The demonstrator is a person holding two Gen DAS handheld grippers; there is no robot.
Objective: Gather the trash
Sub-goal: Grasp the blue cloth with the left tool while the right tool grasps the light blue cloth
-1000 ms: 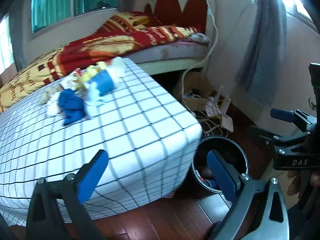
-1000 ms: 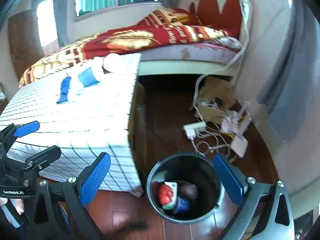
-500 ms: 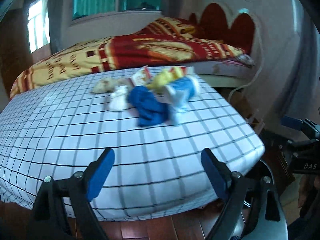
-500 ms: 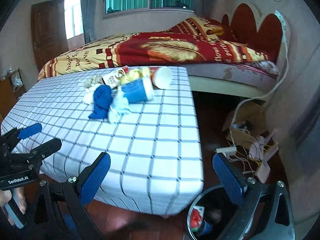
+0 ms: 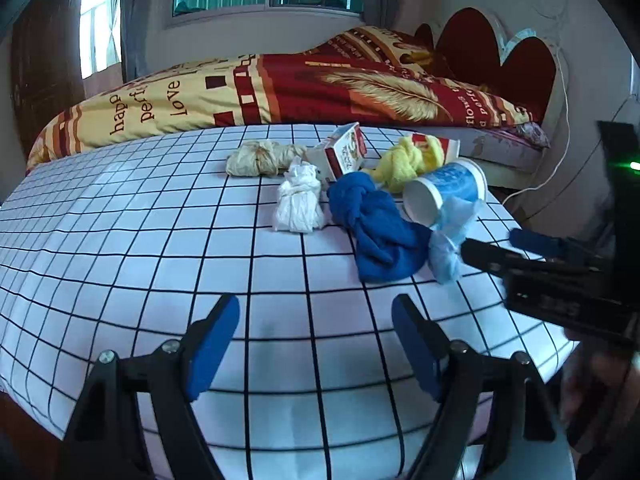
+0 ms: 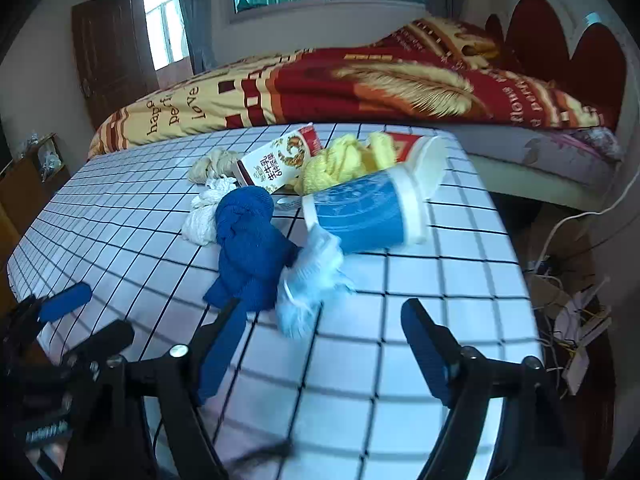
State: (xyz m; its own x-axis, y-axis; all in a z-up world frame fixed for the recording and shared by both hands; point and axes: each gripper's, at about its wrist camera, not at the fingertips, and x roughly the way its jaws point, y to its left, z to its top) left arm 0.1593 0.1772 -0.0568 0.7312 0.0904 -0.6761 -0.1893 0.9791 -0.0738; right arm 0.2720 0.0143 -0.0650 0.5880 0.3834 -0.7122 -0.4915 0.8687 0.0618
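Note:
A heap of trash lies on the checked tablecloth (image 5: 160, 264): a knotted blue cloth (image 5: 376, 232) (image 6: 250, 248), a blue paper cup (image 5: 444, 190) (image 6: 360, 216) on its side, a pale crumpled bag (image 5: 450, 240) (image 6: 312, 284), a white wad (image 5: 300, 204), a beige wad (image 5: 256, 158), a milk carton (image 5: 346, 154) (image 6: 276, 164), a yellow cloth (image 5: 404, 162) (image 6: 340, 160). My left gripper (image 5: 316, 344) is open and empty, short of the heap. My right gripper (image 6: 324, 348) is open and empty, just before the pale bag and blue cloth.
A bed with a red and yellow blanket (image 5: 280, 88) stands behind the table. Cables and a cardboard box (image 6: 568, 292) lie on the floor at the right. A wooden door (image 6: 108, 52) is at the far left.
Both grippers have swung from the floor bin at the table's right end up over the tabletop and closer to the trash heap. The bin has left both views.

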